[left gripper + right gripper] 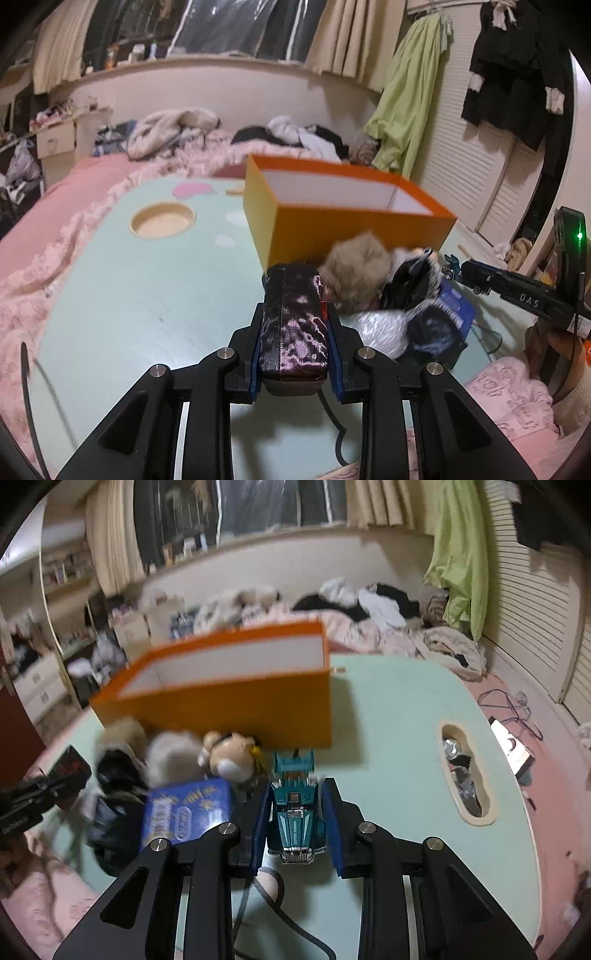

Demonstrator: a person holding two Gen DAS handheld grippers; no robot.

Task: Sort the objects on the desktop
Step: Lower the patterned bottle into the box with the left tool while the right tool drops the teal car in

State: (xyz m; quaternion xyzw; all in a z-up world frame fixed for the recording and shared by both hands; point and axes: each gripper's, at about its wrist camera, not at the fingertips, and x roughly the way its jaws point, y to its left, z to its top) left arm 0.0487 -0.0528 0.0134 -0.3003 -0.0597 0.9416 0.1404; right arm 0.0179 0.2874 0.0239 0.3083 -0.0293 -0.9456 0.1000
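Item 1: toy car [297,812], teal, chrome grille toward my camera. My right claw [297,814] is clamped on it, one blue pad on each flank; its long axis runs straight along the fingers, tail toward the box. It appears lifted just clear of the table.

Item 2: dark pouch [293,325], purple sheen, oblong. My left claw [295,332] is clamped on its sides, long axis likewise in line with the fingers.

Item 3: orange box [236,701], open-topped, white inside, standing toward the far edge of the table [399,738]. It lies directly ahead of both claws and above their level. In my judgement the coming move turns on this: each item must rise over the near wall before going in. The car sits nearer the box's right corner, the pouch nearer its left corner.

Item 4: unsorted heap against the near wall of the box, between my two claws: fur pompom [356,273], small figurine [231,757], blue packet [188,812], black fluffy things [413,280].

Item 5: open room. The table is bare to the right of the car up to an oval slot [463,775] near the right edge, and bare to the left of the pouch up to a round recess [162,219]. Pink bedding [55,206] surrounds the table's edges.
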